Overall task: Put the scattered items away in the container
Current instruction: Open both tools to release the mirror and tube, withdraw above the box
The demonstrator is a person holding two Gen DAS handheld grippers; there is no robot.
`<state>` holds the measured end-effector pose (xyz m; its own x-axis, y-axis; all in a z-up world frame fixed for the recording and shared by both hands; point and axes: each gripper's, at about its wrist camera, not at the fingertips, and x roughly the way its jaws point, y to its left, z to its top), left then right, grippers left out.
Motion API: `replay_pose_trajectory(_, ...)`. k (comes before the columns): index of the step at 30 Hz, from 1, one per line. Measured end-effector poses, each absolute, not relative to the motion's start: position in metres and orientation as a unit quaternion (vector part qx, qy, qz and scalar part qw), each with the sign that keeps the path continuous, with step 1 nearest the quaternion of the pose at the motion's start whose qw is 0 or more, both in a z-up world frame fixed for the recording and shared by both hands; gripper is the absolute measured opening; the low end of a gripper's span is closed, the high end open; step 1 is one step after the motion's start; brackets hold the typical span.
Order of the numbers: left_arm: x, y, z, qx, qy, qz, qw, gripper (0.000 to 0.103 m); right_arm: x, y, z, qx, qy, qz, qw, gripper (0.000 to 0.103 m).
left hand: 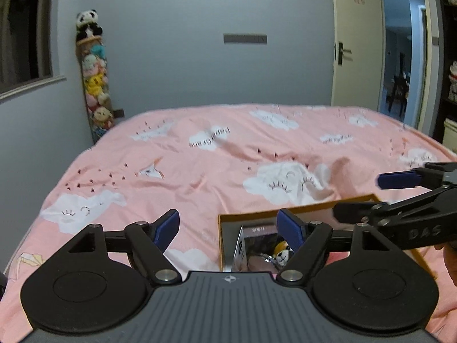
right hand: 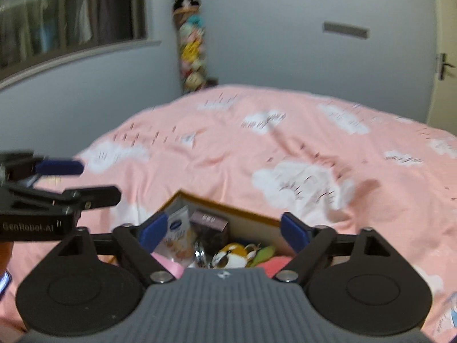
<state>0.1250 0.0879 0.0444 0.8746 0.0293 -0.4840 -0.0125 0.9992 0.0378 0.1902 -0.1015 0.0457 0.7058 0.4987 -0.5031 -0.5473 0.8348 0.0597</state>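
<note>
Left wrist view showed the left gripper (left hand: 228, 230) with its jaws spread wide and nothing between them, hanging above the near part of the pink bedspread (left hand: 200, 160), while the cardboard box (left hand: 302, 207) sat just ahead and slightly to its right. Inside the box lay a small carton (left hand: 254, 233) and an orange plush toy (left hand: 282, 253), so the container already held things. The right gripper (right hand: 221, 230) also stood wide apart and empty, directly over the open box (right hand: 228, 207); below its fingers were a snack packet (right hand: 178, 233), a dark brown carton (right hand: 210, 220), the orange plush toy (right hand: 230, 253) and a green item (right hand: 264, 253), all resting within the walls. Judging by this, the drop-off step looked finished for both hands, each having let go above or beside the box. No loose item was visible on the bedspread in either view, though the right wrist picture was blurred and the near edge of the bed was hidden by the grippers. The next move seemed to call for scanning the bed for anything left out, or else backing both grippers clear of the box.
</note>
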Motion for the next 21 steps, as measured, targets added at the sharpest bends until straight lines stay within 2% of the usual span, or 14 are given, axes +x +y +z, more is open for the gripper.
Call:
replay_pose_trajectory(7,0.105,0.078,0.029,-0.029,0.250,0.031,0.967,0.092,0.153,-0.130,0.044,-0.003,0.232,0.225,0.946,0.101)
replay_pose_trajectory(21,0.104,0.047,-0.032,-0.019,0.322,0.031,0.946,0.092,0.127,-0.149,-0.025,0.010,0.297,0.156,0.942,0.102)
